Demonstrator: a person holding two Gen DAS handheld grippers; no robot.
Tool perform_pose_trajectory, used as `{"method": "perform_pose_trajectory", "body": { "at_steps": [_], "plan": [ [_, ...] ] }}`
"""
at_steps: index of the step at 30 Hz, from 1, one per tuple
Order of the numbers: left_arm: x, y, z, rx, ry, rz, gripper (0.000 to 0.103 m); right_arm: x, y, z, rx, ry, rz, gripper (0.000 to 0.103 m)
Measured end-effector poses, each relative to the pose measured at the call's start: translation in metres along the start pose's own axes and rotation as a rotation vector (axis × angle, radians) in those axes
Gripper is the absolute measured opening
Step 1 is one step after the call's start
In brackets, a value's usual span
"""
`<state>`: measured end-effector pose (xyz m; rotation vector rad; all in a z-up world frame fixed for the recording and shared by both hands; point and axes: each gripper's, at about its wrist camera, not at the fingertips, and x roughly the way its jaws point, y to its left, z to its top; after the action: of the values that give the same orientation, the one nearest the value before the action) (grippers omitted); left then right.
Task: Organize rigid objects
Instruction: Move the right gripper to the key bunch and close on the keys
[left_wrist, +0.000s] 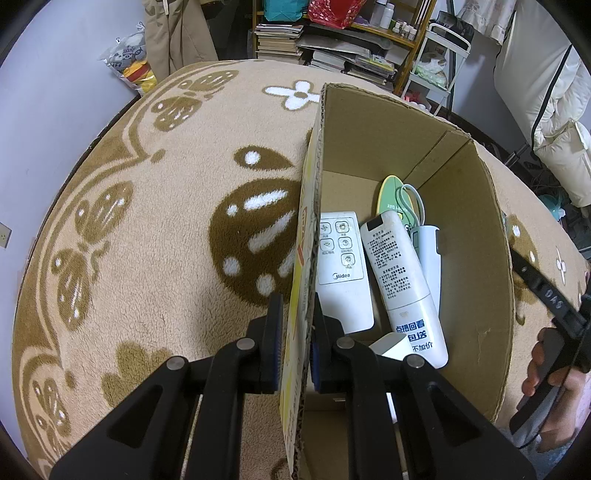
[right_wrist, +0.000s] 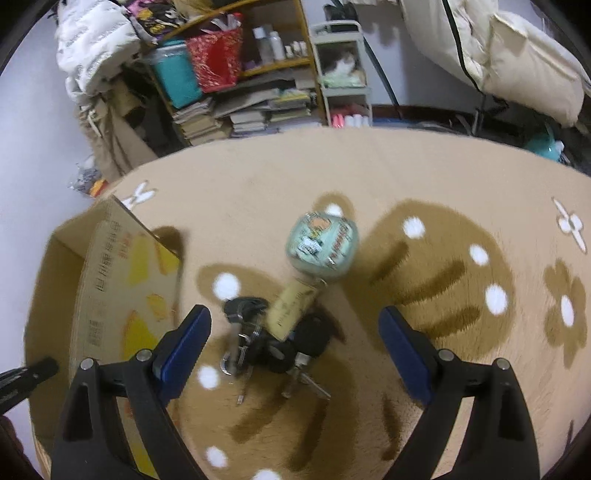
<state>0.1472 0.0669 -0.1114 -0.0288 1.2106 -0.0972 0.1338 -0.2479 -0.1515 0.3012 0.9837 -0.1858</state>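
On the blanket-covered surface (left_wrist: 155, 236), the left claw (left_wrist: 297, 332) is clamped on the near wall of the cardboard box (left_wrist: 476, 236), one finger outside and one inside, pads pressed on the corrugated edge; the box stands upright with its top open; inside lie a white Midea remote (left_wrist: 341, 258), a second white remote (left_wrist: 402, 280) turned back-up, a green oval item (left_wrist: 393, 195) against the far corner, and another white piece (left_wrist: 430, 251) beside the right wall; bare floor shows toward the box's far wall. Right of the box, the right claw (right_wrist: 295, 332) stands wide apart over a bunch of keys (right_wrist: 266, 343) with a round pale-green charm (right_wrist: 321, 242) and a tan tag (right_wrist: 291, 310); neither finger touches the bunch; the keys lie just beside the box's printed outer wall, with open blanket to the right and beyond, up to the surface's far edge.
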Motion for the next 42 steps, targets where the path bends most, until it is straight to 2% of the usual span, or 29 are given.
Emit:
{"method": "perform_pose_trajectory", "body": {
  "at_steps": [4,8,11,14,16,21,24,29,35,37,40,42],
  "plan": [
    [0.0,0.001,0.0,-0.003,0.0,-0.003,0.013,0.013,0.001,-0.006,-0.014,0.044,0.003,0.097],
    [0.0,0.001,0.0,-0.003,0.001,-0.003,0.013,0.014,0.006,-0.011,-0.05,0.041,-0.007,0.093],
    [0.0,0.001,0.0,-0.005,0.004,-0.002,0.014,0.015,0.011,-0.014,-0.08,0.046,0.002,0.081],
    [0.0,0.003,0.0,-0.009,0.007,-0.004,0.014,0.018,0.014,-0.018,-0.102,0.06,-0.004,0.06],
    [0.0,0.003,0.0,-0.009,0.007,-0.004,0.014,0.019,0.015,-0.02,-0.107,0.068,0.004,0.054],
    [0.0,0.003,0.001,-0.01,0.007,-0.005,0.014,0.017,0.02,-0.019,-0.123,0.058,0.033,0.047],
    [0.0,0.003,0.001,-0.007,0.007,-0.001,0.014,0.019,0.025,-0.021,-0.13,0.07,0.063,0.033],
    [0.001,0.003,0.001,-0.004,0.008,0.002,0.014,0.026,0.024,-0.023,-0.089,0.096,0.133,0.033],
    [0.001,0.004,0.001,-0.002,0.007,0.005,0.014,0.032,0.025,-0.021,-0.085,0.092,0.143,0.031],
    [0.001,0.003,0.001,-0.004,0.007,0.003,0.014,0.035,0.027,-0.019,-0.1,0.095,0.113,0.023],
    [0.001,0.003,0.001,-0.005,0.008,0.001,0.014,0.036,0.03,-0.017,-0.097,0.091,0.096,0.023],
    [0.001,0.004,0.001,-0.007,0.008,-0.001,0.014,0.033,0.032,-0.018,-0.103,0.081,0.089,0.01]
  ]
}}
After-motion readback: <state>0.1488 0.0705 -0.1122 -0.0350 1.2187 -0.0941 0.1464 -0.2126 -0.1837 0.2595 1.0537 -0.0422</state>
